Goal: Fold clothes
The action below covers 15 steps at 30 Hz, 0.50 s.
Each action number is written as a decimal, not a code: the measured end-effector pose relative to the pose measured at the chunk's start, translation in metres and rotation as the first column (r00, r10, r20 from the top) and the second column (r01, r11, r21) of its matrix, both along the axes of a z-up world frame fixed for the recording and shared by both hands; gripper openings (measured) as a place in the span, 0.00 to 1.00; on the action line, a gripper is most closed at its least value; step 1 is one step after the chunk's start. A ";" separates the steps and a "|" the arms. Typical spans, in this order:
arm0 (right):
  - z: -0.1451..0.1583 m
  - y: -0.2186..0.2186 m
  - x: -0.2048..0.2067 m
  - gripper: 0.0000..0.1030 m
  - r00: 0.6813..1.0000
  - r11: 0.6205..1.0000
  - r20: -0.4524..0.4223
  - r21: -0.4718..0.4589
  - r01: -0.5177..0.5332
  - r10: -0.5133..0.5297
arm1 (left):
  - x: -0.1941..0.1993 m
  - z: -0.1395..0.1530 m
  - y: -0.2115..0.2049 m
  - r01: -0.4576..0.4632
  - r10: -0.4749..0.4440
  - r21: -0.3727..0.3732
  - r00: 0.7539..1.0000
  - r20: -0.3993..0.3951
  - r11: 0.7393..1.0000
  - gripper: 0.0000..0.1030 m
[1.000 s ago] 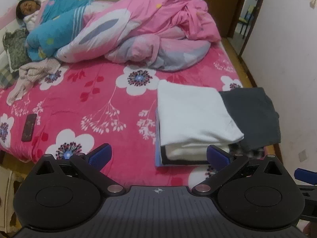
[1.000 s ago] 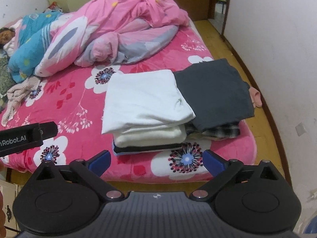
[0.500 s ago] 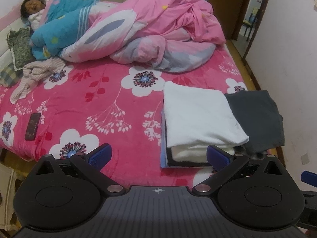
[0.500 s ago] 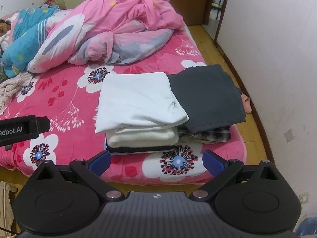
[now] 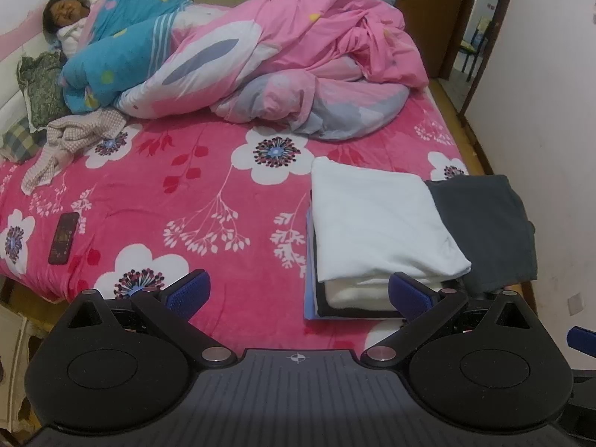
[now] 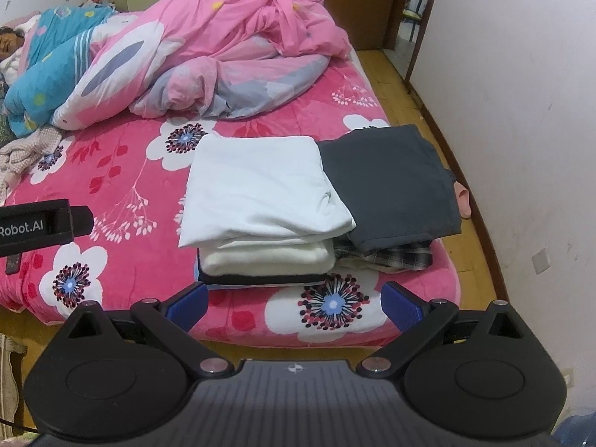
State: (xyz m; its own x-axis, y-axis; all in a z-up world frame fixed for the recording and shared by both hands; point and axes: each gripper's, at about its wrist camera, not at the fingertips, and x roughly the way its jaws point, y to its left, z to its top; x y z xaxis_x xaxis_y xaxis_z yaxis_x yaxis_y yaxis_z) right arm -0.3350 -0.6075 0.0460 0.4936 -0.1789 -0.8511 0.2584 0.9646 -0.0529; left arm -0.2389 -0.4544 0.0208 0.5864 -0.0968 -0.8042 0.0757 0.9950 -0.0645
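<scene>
A stack of folded clothes topped by a white garment (image 5: 376,219) (image 6: 260,186) lies at the bed's near right corner. A folded dark grey garment (image 5: 488,227) (image 6: 391,182) lies beside it on a plaid piece (image 6: 391,257). A crumpled beige knit garment (image 5: 70,138) (image 6: 22,149) lies unfolded at the far left. My left gripper (image 5: 298,292) is open and empty, held back from the bed's edge. My right gripper (image 6: 294,303) is open and empty, off the bed's near edge facing the stack.
The bed has a pink floral cover (image 5: 186,193). A heaped pink duvet (image 5: 298,67) and a person under a blue quilt (image 5: 111,48) fill the far side. A dark phone (image 5: 63,238) lies near the left edge. A white wall (image 6: 521,111) stands close on the right.
Both grippers have drawn back and risen from the bed, so the folded stack looks smaller and farther. Both stay open. The clothes have not moved.
</scene>
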 end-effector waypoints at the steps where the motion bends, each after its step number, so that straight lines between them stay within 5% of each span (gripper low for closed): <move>1: 0.000 0.000 0.000 0.98 1.000 1.000 -0.001 0.000 0.000 0.000 | 0.000 0.000 0.000 0.001 -0.001 0.001 1.000 -0.001 1.000 1.00; 15: -0.002 -0.002 0.011 0.98 1.000 1.000 -0.008 0.004 -0.009 0.009 | 0.008 -0.001 -0.003 -0.009 0.009 0.005 1.000 -0.002 1.000 1.00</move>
State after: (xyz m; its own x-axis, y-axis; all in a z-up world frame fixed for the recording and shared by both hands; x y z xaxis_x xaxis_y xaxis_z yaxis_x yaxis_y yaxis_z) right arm -0.3245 -0.6096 0.0445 0.4879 -0.1710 -0.8560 0.2495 0.9670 -0.0510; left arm -0.2308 -0.4576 0.0197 0.5858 -0.0876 -0.8057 0.0671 0.9960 -0.0595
